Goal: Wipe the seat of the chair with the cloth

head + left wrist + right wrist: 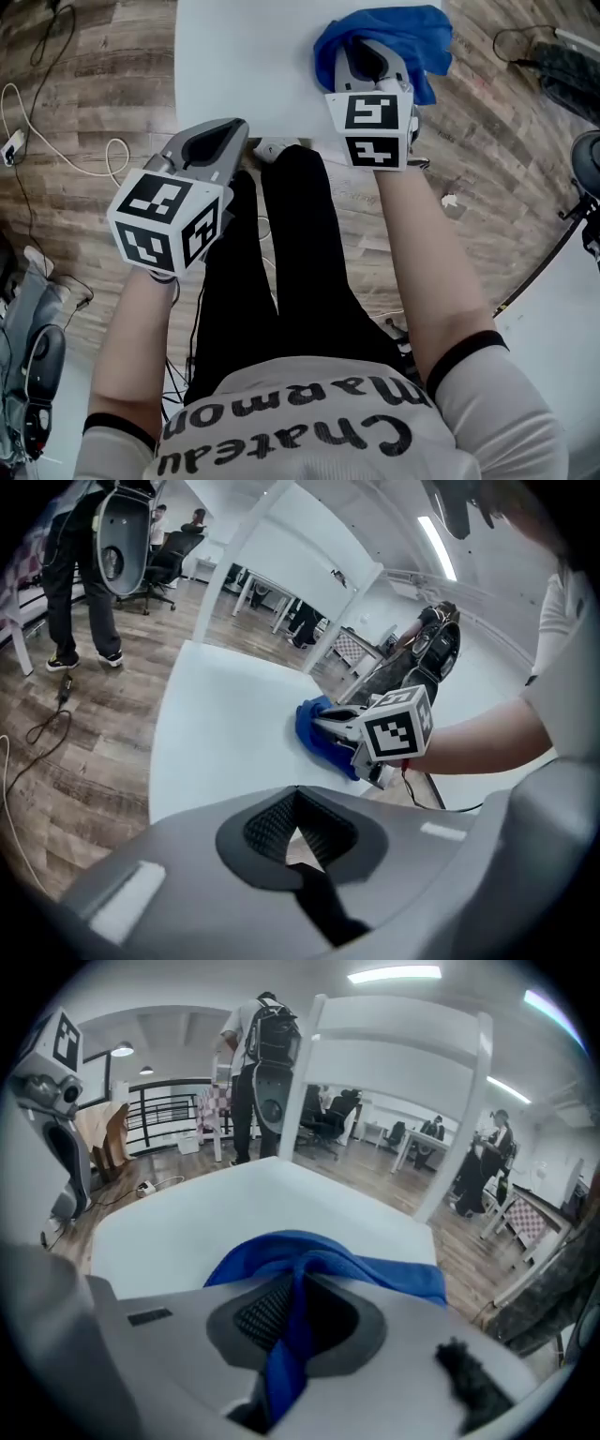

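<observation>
The right gripper [368,49] is clenched on the blue cloth [424,36]. In the right gripper view a fold of the cloth runs between its jaws. The cloth lies on the white seat [239,56], near the seat's right edge, and covers the jaw tips in the head view. The left gripper [225,141] is held at the seat's front edge with its jaws together and nothing between them. The top of the head view cuts off the far part of the seat.
</observation>
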